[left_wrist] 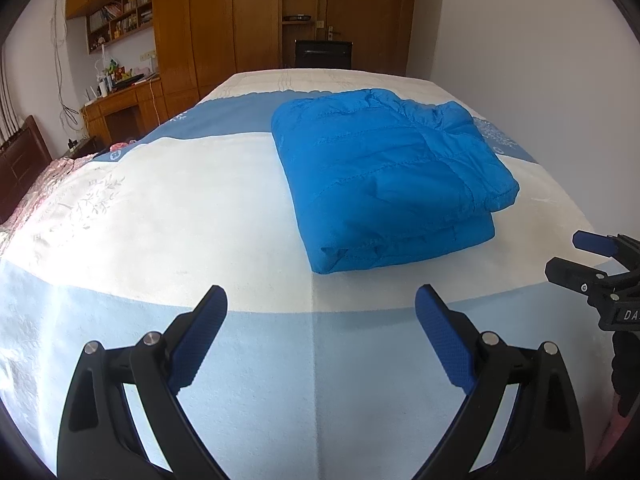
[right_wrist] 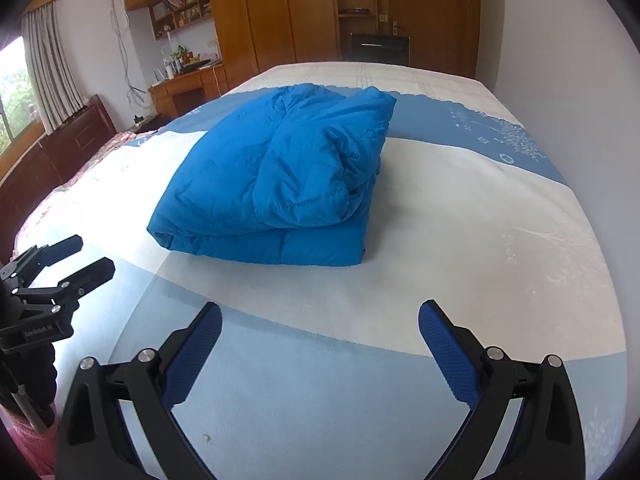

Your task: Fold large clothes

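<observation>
A blue quilted jacket lies folded into a thick rectangle on the bed; it also shows in the right wrist view. My left gripper is open and empty, held over the bed short of the jacket's near edge. My right gripper is open and empty, also short of the jacket. The right gripper shows at the right edge of the left wrist view, and the left gripper shows at the left edge of the right wrist view. Neither touches the jacket.
The bed cover has white and blue bands. A dark wooden headboard stands at the left. Wooden wardrobes, a desk with clutter and a door stand beyond the bed's far end.
</observation>
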Available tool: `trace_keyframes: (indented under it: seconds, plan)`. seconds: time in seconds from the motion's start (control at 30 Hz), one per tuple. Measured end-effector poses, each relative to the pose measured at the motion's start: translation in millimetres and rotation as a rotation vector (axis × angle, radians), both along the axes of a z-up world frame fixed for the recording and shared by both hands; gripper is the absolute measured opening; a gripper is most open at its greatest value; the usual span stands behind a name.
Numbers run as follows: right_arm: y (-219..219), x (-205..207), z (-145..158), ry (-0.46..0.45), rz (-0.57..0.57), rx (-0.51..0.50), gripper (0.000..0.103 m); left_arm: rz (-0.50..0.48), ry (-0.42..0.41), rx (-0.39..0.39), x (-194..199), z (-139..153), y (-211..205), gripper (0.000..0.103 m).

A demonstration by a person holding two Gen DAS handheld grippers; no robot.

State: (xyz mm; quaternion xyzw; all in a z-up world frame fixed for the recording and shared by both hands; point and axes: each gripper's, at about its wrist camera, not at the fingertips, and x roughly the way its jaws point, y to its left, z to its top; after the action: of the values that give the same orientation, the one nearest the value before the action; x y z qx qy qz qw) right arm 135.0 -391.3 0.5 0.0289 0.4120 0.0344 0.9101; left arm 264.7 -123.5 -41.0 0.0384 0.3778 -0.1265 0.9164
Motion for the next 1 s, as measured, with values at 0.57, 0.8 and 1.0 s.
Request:
trace_keyframes:
  seconds: [0.57,0.8,1.0]
  plan:
    - [0.6,-2.0,2.2,-0.011,0.016,-0.009,0.099,-0.013,-0.008,-0.013,-4.9,4.1,-0.1,0.094]
    - [0.3,-1.7,2.5,-0.013,0.019,-0.009,0.099,-0.015,-0.003,-0.022,-4.1,6.1,0.7,0.094]
    - [0.7,-1.5,2.3,-0.011,0.021,-0.008,0.099,-0.017,0.001,-0.022,-3.5,6.3,2.1,0.094]
